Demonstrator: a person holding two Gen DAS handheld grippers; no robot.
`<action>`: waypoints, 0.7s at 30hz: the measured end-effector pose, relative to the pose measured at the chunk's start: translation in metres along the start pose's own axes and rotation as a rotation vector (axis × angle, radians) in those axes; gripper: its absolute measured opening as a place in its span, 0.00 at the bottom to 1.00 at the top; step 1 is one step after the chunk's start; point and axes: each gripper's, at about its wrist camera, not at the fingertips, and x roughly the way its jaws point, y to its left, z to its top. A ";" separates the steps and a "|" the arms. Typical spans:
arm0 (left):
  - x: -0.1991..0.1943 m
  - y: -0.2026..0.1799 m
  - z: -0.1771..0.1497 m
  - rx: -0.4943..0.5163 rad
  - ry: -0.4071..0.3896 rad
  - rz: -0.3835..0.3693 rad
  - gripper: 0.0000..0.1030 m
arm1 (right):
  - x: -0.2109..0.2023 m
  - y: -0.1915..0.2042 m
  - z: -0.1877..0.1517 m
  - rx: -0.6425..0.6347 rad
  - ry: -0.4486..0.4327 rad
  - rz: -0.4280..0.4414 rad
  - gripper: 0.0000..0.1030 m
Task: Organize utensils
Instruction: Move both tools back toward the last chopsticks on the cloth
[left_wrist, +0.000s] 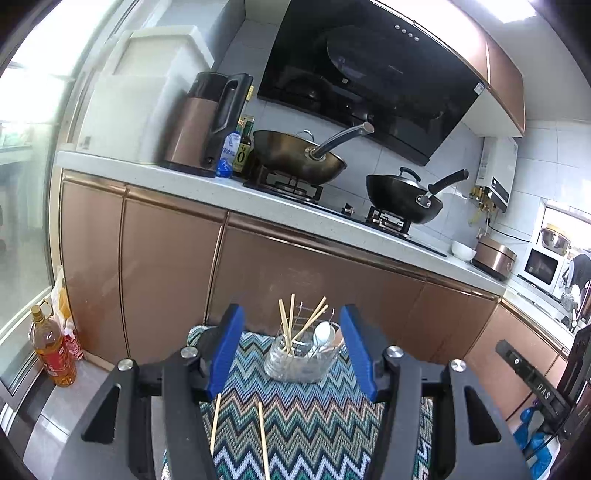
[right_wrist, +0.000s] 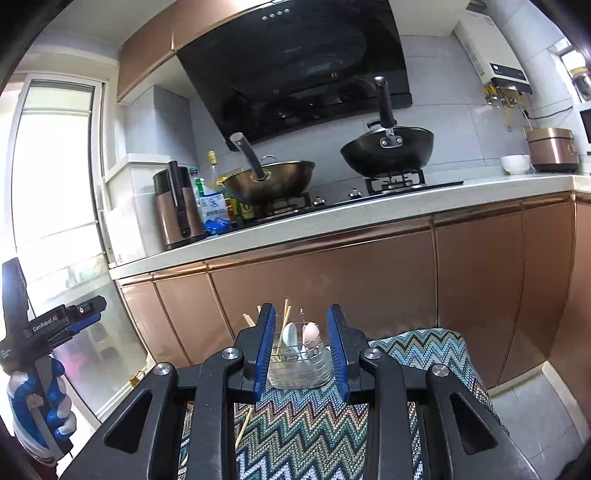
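Kitchen cabinets in copper brown fill the background, with two woks on a stove above. Nearer, a zigzag cloth (left_wrist: 314, 417) covers a low table. At its far edge stands a clear jar (left_wrist: 301, 360) holding several chopsticks (left_wrist: 286, 326) and spoons (right_wrist: 295, 334), leaning at angles.

Two loose chopsticks (left_wrist: 264, 439) lie on the cloth, close under the left tongs (left_wrist: 291, 350). Both tongs hang above the cloth, short of the jar. The left tongs stand open and empty. The right tongs (right_wrist: 301, 350) are also parted, more narrowly, with nothing between the pads.

The loose chopsticks look light, thin and stiff, likely to roll or slip; a pinch near the middle seems safest. The jar looks light and tippable, so dropping sticks in gently would be wise.

Only the left view shows both loose sticks fully, plus an oil bottle (left_wrist: 51, 350) on the floor. Only the right view shows the pink spoon (right_wrist: 311, 332) and a gloved hand (right_wrist: 40, 398) holding the left tongs at the side.
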 end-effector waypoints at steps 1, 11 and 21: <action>-0.001 0.002 -0.002 0.000 0.004 0.000 0.51 | -0.001 0.002 0.000 -0.003 0.003 0.006 0.28; -0.007 0.017 -0.018 0.010 0.040 0.029 0.51 | 0.000 0.013 -0.007 -0.030 0.023 0.021 0.28; -0.007 0.018 -0.036 0.085 -0.030 0.144 0.51 | 0.026 0.020 -0.025 -0.033 0.106 0.030 0.28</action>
